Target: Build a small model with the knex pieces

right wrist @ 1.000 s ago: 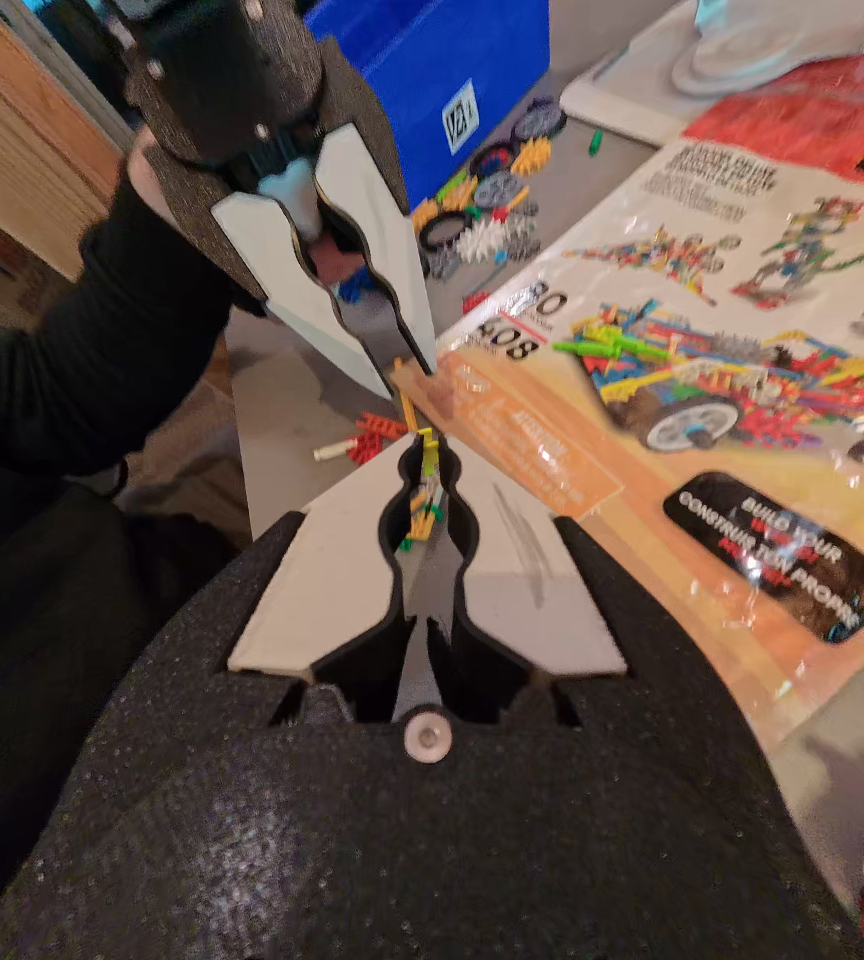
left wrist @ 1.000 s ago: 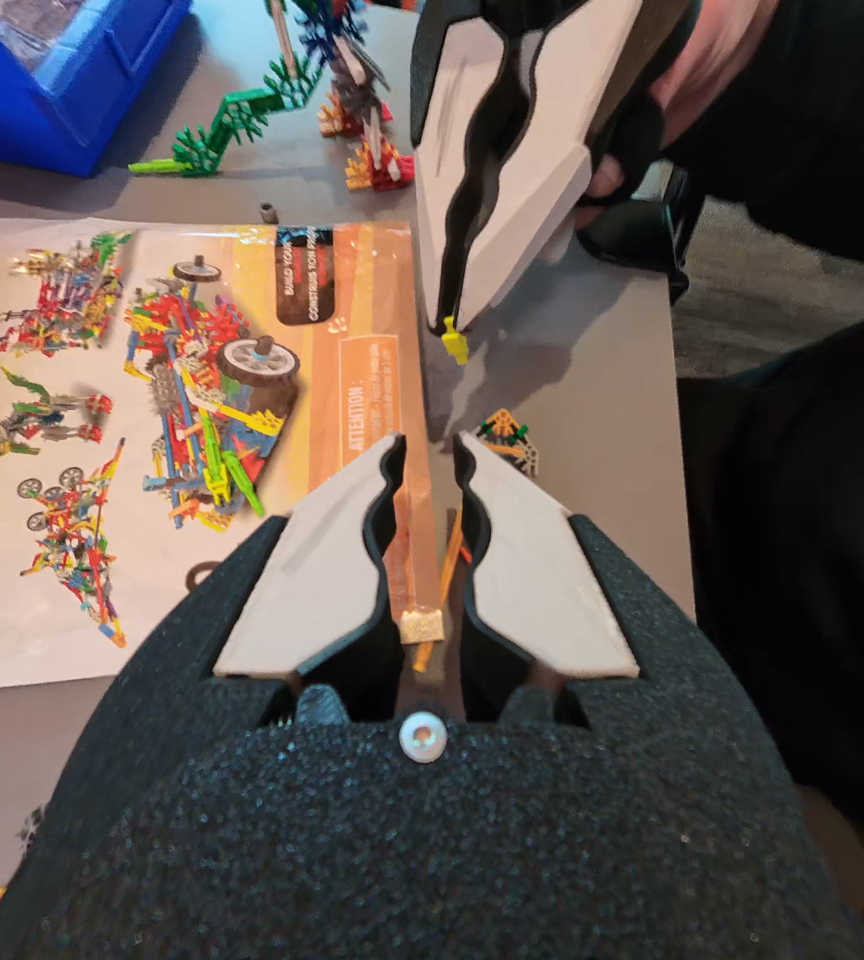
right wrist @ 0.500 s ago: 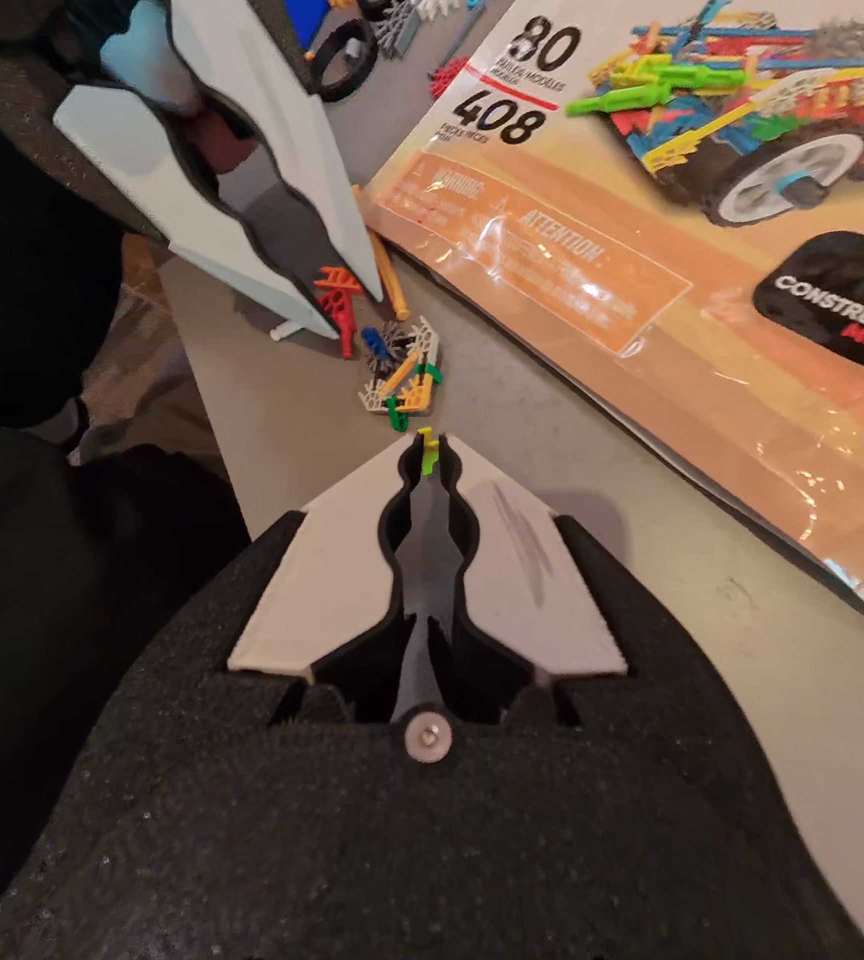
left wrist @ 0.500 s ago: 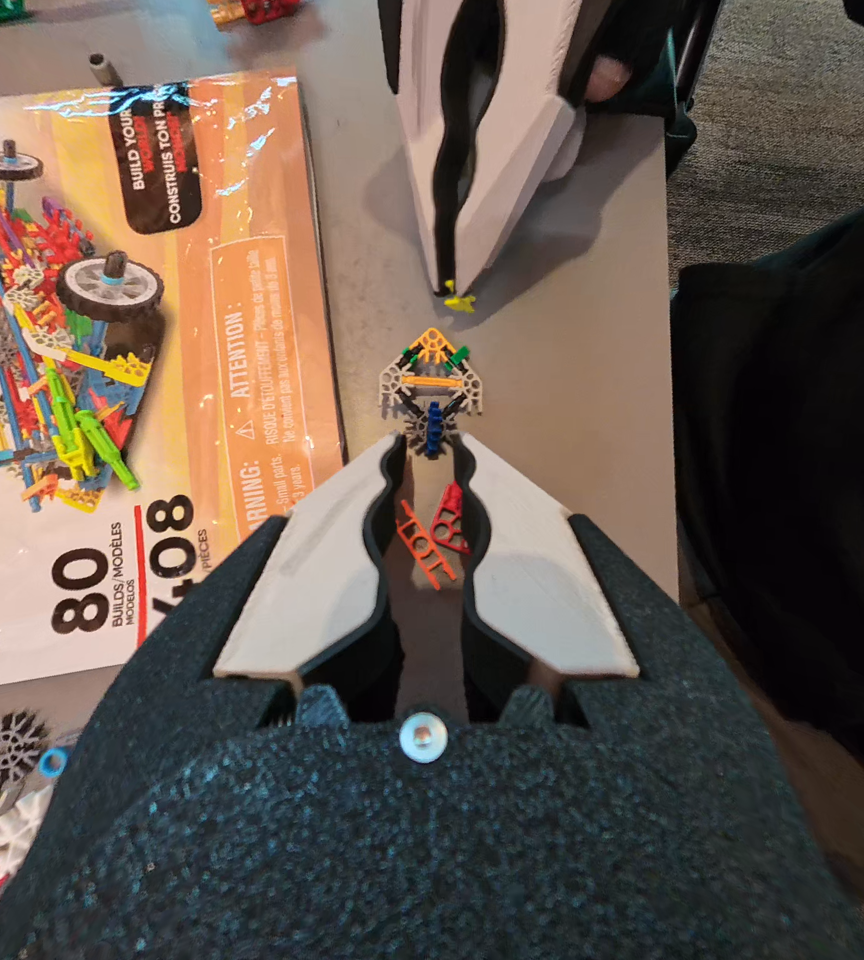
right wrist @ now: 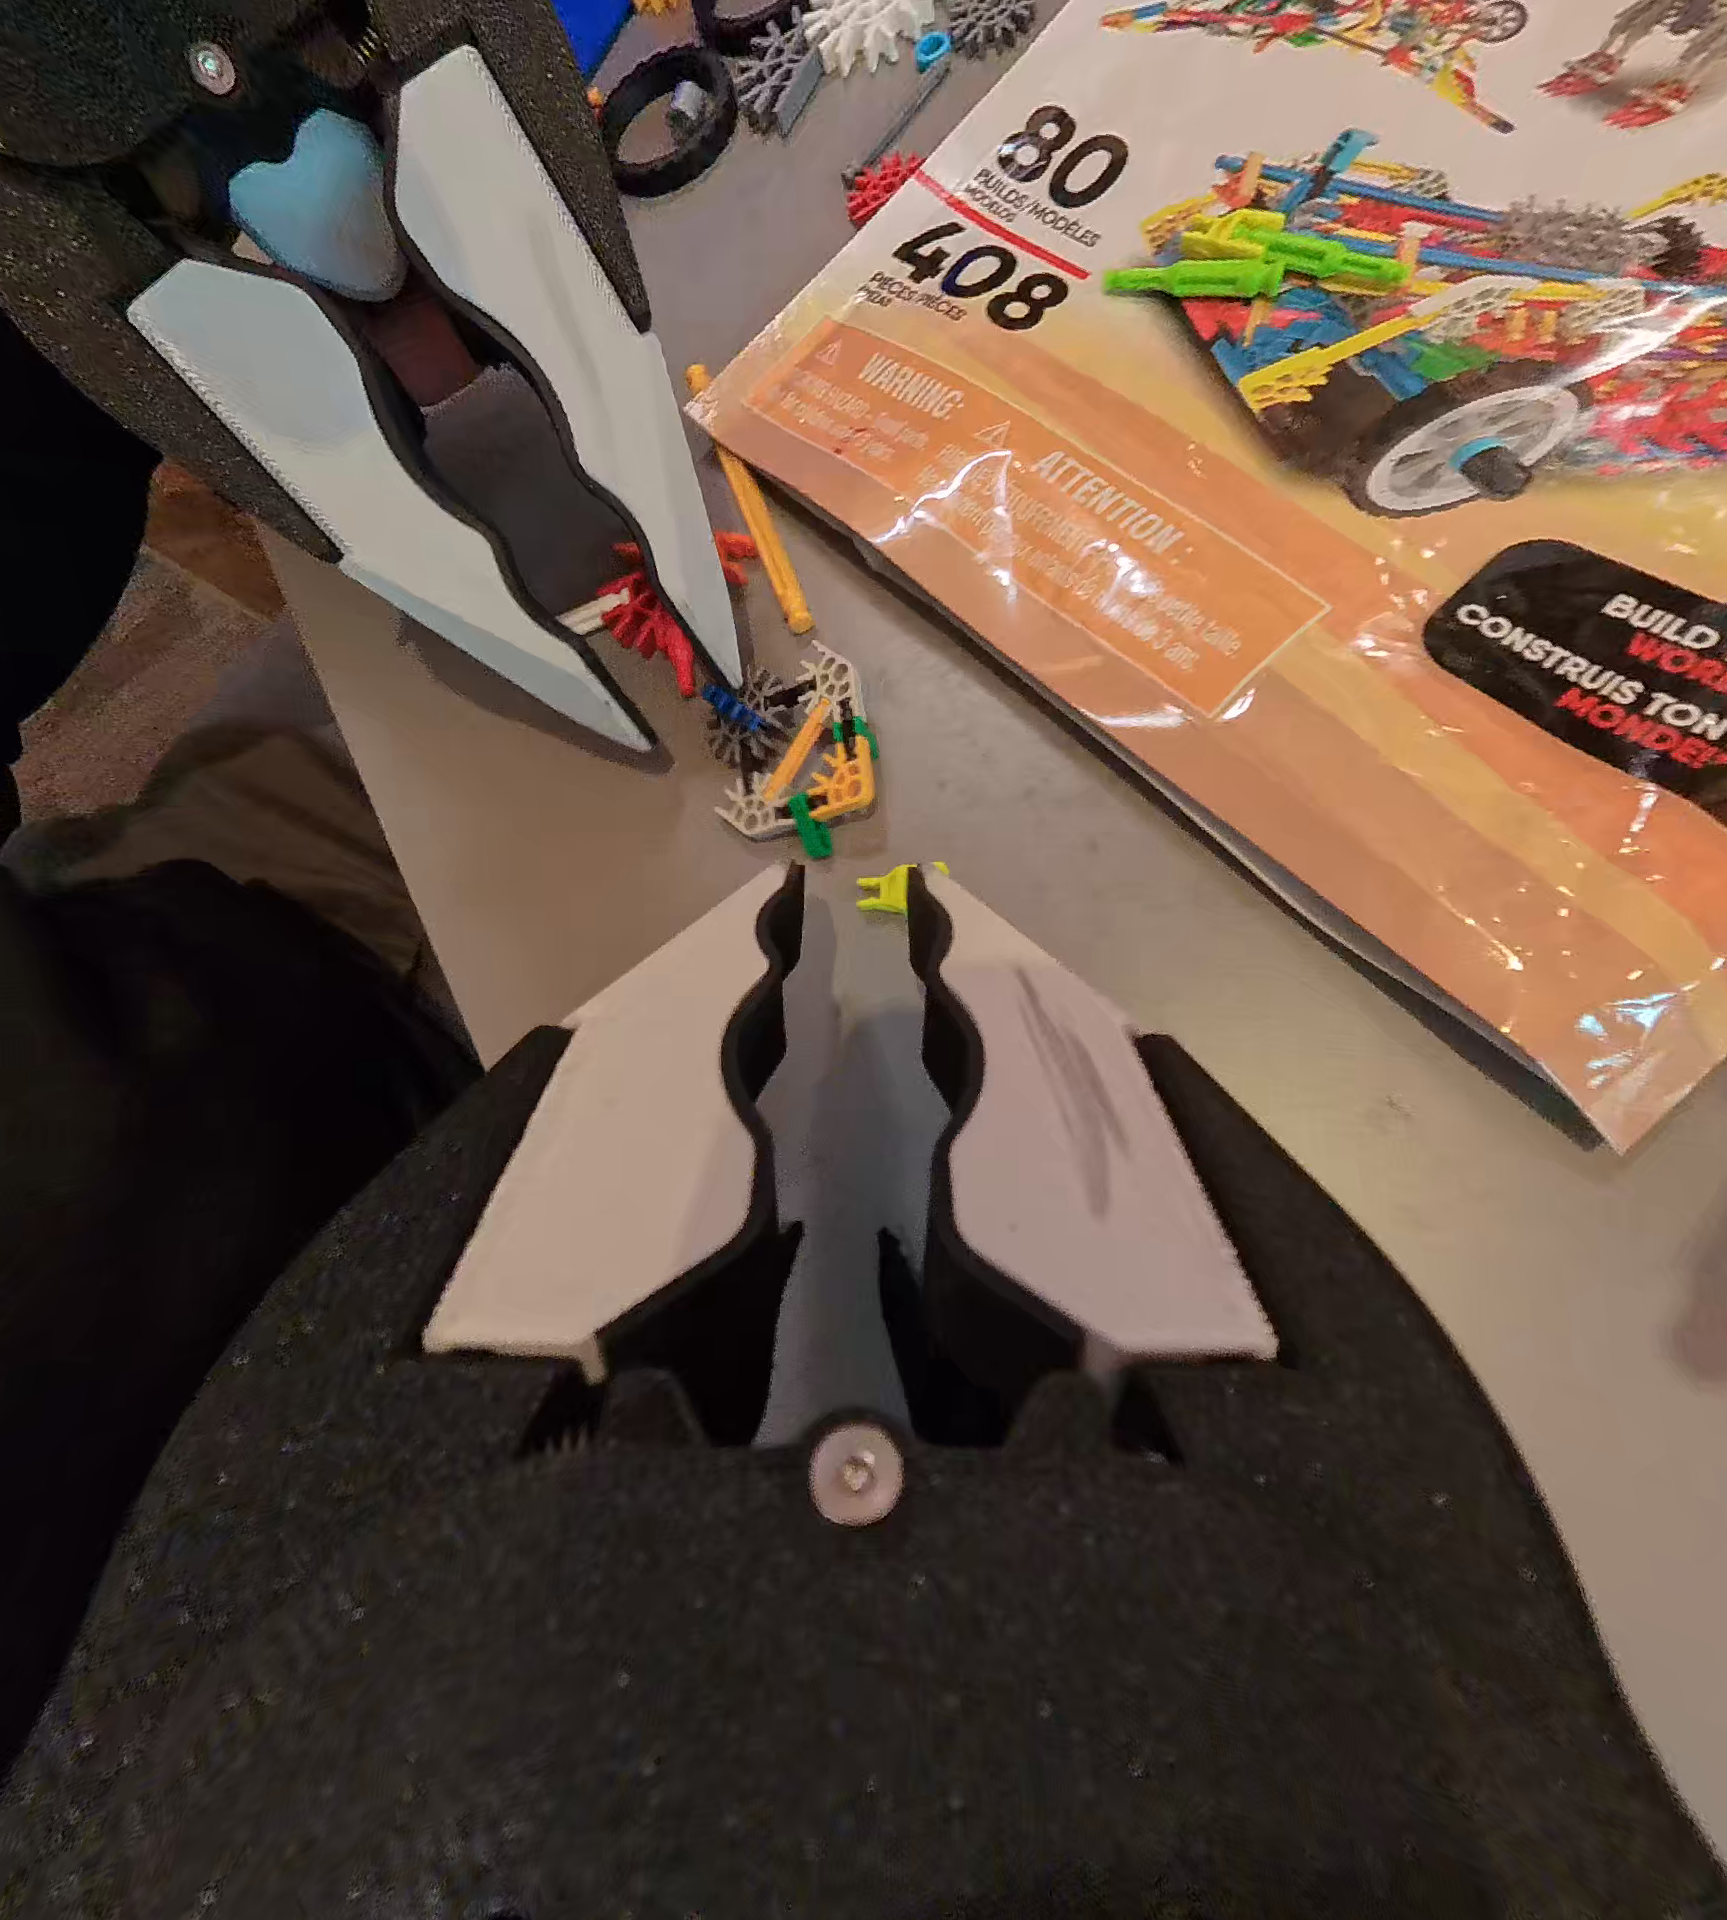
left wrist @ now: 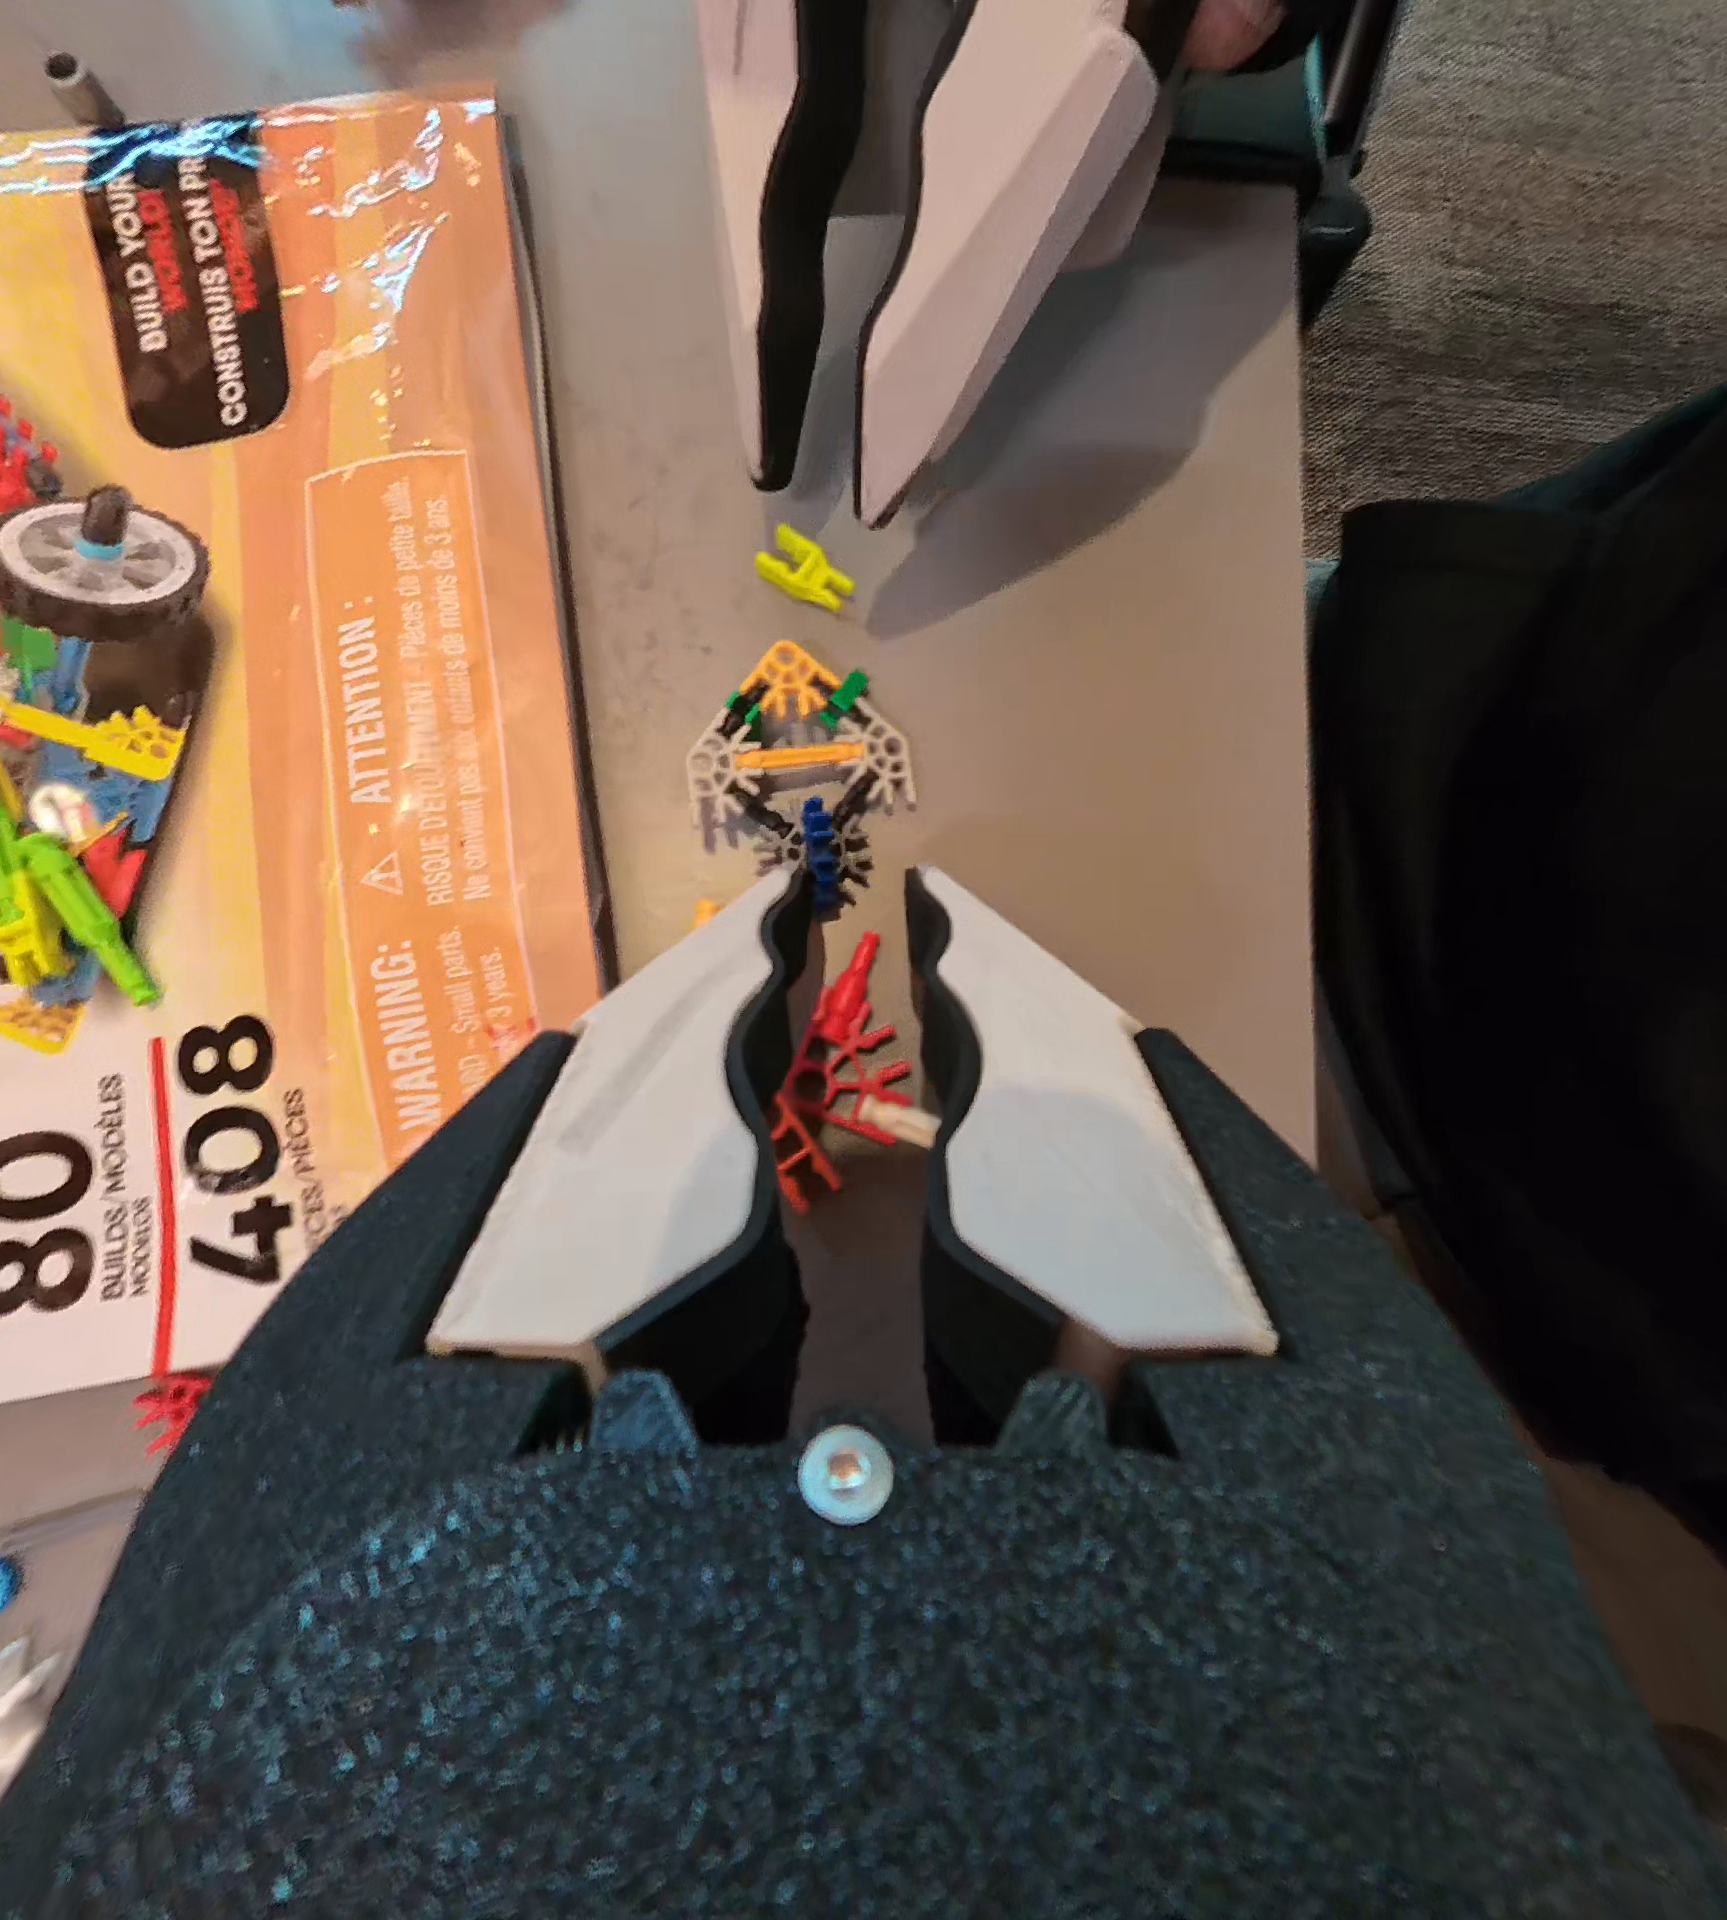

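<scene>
Left gripper parted, grasping nothing, tips low over the grey surface. Between its white fingers, lying on the surface: a cluster of red and orange snowflake-shaped plastic connectors with a short white rod stub plugged in. Just past the left fingertip, touching or nearly touching it, a small flat assembly of grey, yellow, green, orange and blue plastic construction pieces, its blue and dark spoked end nearest the tips. Beyond that, a small yellow-green clip-shaped connector lying loose.

Right gripper likewise parted and empty, pointed toward the left one from the opposite side. Yellow-green clip just at its right fingertip in the right wrist view, whether touching cannot be told; apart from the tips in the left wrist view. Small assembly a little farther out, between the two grippers.

Beside all this, a glossy orange plastic-wrapped instruction booklet printed with colourful toy models, flat on the surface. Long yellow-orange plastic rod along the booklet's near edge. Farther off, a heap of loose parts: black rubber tyre, white and grey snowflake connectors. Person's dark clothing at the surface edge.
</scene>
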A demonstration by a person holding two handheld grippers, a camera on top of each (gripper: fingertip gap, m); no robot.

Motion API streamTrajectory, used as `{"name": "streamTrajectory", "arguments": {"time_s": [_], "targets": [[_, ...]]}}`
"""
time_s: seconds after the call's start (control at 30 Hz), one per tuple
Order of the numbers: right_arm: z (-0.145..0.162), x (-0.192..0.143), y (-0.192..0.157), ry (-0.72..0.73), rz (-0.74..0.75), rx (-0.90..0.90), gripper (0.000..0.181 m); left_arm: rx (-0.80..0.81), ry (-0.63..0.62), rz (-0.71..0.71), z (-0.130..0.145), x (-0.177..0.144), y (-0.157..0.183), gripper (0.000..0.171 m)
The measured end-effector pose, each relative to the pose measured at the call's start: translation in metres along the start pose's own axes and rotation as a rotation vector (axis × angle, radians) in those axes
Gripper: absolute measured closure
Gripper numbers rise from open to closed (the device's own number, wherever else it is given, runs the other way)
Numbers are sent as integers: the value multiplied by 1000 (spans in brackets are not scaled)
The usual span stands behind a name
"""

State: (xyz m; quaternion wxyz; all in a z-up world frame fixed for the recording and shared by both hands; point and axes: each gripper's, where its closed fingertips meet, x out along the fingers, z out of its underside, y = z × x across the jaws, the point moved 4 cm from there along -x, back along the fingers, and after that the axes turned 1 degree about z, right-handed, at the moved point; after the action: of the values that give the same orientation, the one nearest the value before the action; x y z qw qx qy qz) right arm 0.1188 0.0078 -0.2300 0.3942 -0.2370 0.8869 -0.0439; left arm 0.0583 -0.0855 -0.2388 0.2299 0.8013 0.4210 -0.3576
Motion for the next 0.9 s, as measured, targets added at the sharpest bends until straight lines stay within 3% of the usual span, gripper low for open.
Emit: {"name": "streamTrajectory", "arguments": {"time_s": [0.17,0.27,0.4,0.6,0.9], "targets": [[0,-6,-5,38,-20,-10,164,11,76,55,-10,-5,16,154],[1,-10,-9,49,-39,-31,162,-19,139,10,-8,-23,8,153],[3,-4,-18,21,-58,-60,162,-42,103,-73,2,-29,-8,152],[5,13,-26,-28,-50,-96,160,27,15,-112,0,-7,-14,152],[-3,24,-19,-49,-13,-147,154,56,-31,-131,-2,10,-6,145]]}}
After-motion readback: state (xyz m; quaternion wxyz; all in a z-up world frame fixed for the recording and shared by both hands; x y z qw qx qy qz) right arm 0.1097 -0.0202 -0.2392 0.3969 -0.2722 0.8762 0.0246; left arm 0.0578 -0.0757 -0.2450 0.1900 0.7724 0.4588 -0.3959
